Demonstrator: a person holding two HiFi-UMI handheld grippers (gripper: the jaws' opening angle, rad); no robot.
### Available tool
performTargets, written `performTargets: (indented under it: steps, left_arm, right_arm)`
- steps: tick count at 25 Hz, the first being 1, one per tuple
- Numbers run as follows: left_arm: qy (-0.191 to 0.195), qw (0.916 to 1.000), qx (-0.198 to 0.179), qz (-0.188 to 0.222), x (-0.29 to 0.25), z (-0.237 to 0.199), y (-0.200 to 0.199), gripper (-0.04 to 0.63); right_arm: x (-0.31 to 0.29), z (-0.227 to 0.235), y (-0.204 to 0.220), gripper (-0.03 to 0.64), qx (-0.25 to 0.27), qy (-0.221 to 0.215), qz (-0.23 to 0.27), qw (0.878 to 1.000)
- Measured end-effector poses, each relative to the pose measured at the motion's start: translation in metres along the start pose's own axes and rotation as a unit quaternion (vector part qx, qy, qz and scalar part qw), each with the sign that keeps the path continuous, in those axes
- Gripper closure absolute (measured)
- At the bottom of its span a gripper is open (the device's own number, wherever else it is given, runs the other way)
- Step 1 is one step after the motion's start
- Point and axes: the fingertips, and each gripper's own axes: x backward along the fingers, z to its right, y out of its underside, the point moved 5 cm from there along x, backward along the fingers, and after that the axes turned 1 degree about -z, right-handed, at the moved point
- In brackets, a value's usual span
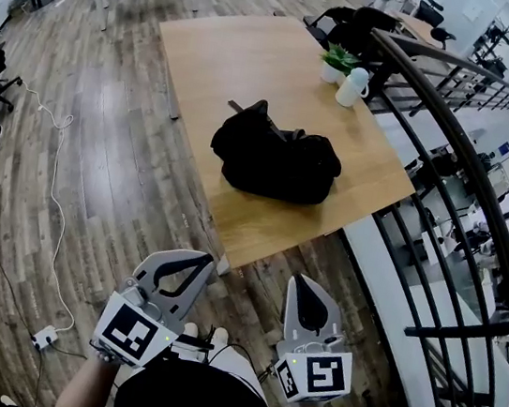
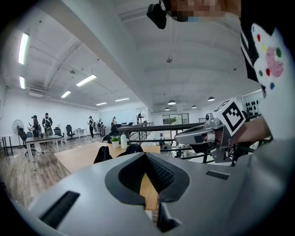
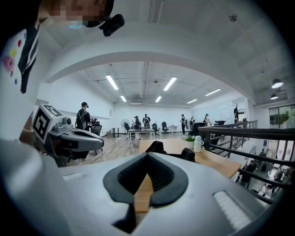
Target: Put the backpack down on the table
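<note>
One wooden table (image 1: 275,68). One black railing (image 1: 454,133) along its right side. One black backpack (image 1: 275,161), slumped on the table near the front edge, well apart from both grippers. Two grippers, left gripper (image 1: 206,262) and right gripper (image 1: 303,286), jaws of each pressed together on nothing. One plant (image 1: 336,61) and one white bottle (image 1: 352,86), side by side at the table's right edge. In both gripper views, backpack mostly hidden behind the jaws, only its top showing.

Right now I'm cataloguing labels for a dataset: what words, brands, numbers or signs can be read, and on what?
None can be read.
Cubes on left gripper and right gripper: black-and-white square patterns, no writing.
The black fabric backpack and white bottle: no print visible.
</note>
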Motion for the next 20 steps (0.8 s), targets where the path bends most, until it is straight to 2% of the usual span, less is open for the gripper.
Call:
performTargets:
  steps: [20]
  left_arm:
    - [-0.001, 1.0, 0.0, -0.002, 0.0004, 0.0037, 0.0013, 0.589]
  right_arm:
    - [0.0036, -0.0021, 0.0089, 0.608, -0.014, 0.006, -0.006, 1.0]
